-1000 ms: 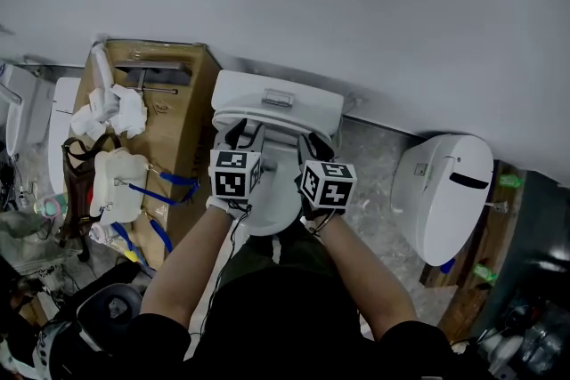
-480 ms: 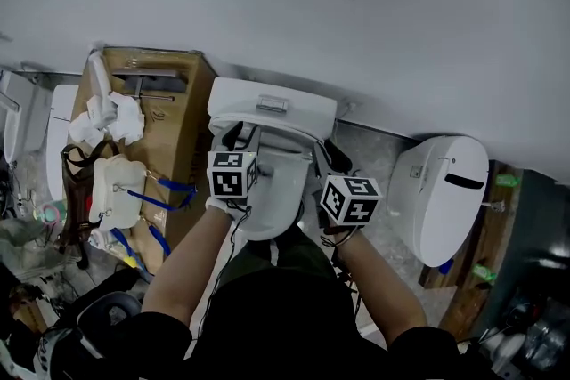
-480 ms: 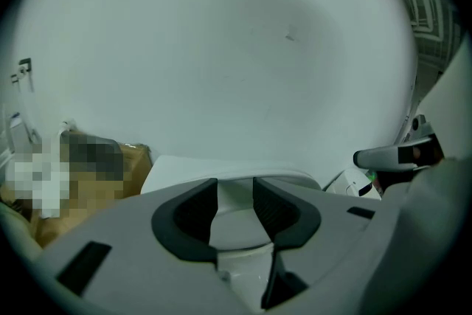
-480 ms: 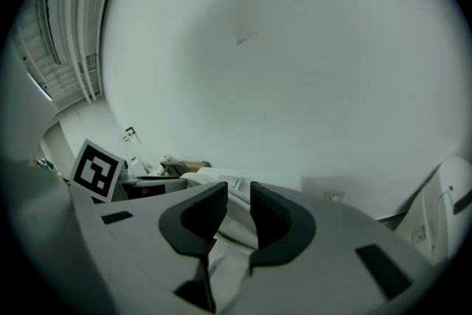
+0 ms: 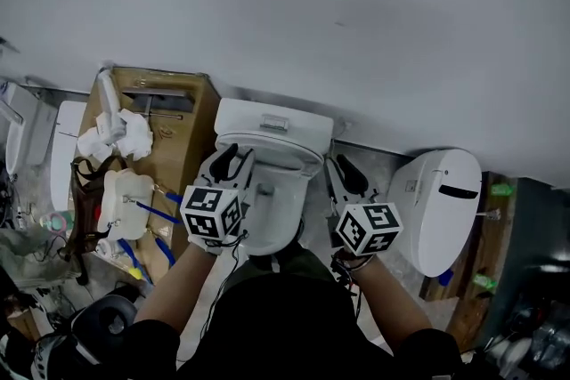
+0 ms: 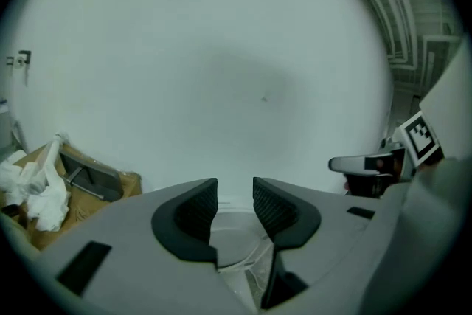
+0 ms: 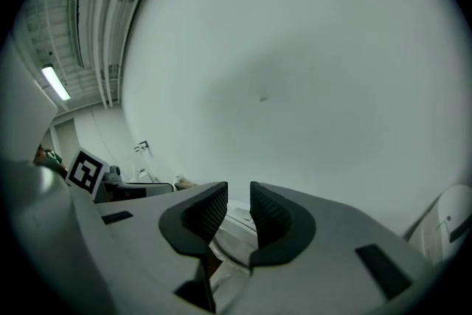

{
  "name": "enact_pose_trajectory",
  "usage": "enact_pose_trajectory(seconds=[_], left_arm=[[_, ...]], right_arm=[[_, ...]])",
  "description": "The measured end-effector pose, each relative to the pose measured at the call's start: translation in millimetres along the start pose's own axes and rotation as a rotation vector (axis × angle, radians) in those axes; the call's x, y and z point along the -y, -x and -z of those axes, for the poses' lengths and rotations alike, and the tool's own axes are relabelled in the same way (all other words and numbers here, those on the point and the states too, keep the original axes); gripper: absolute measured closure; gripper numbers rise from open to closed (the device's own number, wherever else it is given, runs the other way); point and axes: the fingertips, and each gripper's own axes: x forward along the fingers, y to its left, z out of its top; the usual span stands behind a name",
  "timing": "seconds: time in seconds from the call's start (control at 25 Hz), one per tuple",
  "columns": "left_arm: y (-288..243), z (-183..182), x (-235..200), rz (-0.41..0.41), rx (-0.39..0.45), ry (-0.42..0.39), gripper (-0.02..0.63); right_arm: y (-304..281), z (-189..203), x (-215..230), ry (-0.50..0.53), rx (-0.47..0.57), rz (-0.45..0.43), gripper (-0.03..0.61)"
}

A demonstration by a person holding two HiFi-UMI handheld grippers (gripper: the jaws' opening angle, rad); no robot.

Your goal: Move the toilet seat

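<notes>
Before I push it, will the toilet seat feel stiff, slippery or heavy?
The toilet seat looks smooth, white and moulded, so it is probably stiff and slippery to grip. Its rear end sits by the tank, so it likely pivots there rather than slides.

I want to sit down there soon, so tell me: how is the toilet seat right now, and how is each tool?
Toilet seat: seems to lie down over the bowl, with neither tool gripping it.
Left tool: jaws a little apart, holding nothing, by the toilet's left edge.
Right tool: jaws a little apart, holding nothing, off to the toilet's right side.
</notes>
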Motion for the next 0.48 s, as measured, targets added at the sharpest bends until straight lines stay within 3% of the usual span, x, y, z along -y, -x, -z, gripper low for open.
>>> enact_pose_trajectory(seconds=[0.16, 0.28, 0.36, 0.48], left_arm=[[63, -54, 33, 0.12, 0.129, -0.026, 0.49], [114, -91, 50, 0.097, 0.238, -0.101, 0.528], [144, -112, 58, 0.072, 0.316, -0.119, 0.538], [179, -121, 67, 0.108, 0.338, -0.099, 0.566]], right_arm=[[32, -51, -26, 0.075, 0.106, -0.046, 0.466], [63, -103, -36, 0.151, 0.218, -0.054, 0.473], [86, -136, -38, 0.213, 0.266, -0.013, 0.49], [125, -176, -56, 0.274, 0.321, 0.021, 0.508]])
